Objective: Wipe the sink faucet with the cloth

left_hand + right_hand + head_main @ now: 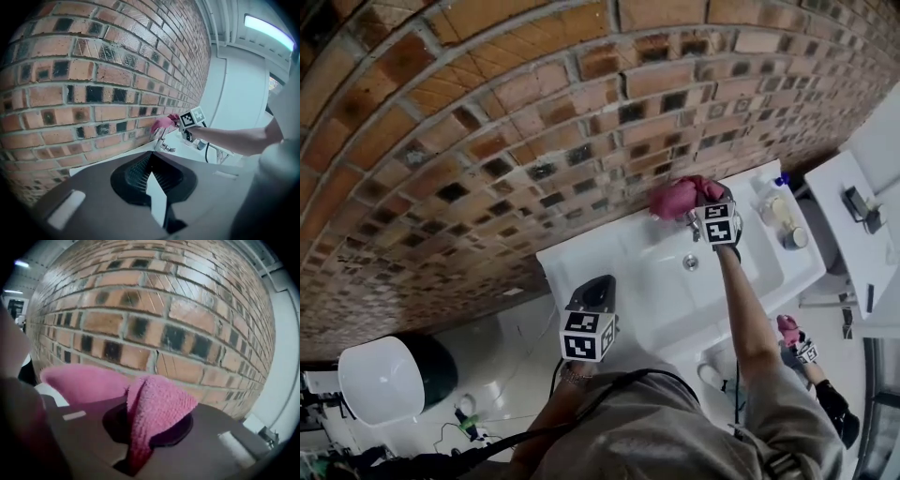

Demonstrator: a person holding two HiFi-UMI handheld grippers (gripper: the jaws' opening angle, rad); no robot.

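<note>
The pink cloth (675, 198) is bunched over the chrome faucet (693, 228) at the back of the white sink (609, 258), against the brick wall. My right gripper (701, 199) is shut on the cloth (152, 411), which fills the space between its jaws in the right gripper view. In the left gripper view the cloth (162, 124) lies on top of the faucet (161, 141). My left gripper (595, 298) hangs at the sink's near left edge, shut and with nothing in it; its jaws (157, 199) are pressed together.
Bottles and a cup (778, 214) stand on the sink's right ledge. A white bucket-like bowl (382, 378) sits on the floor at the left. A white counter (853, 225) lies to the right. The brick wall (487, 122) rises right behind the faucet.
</note>
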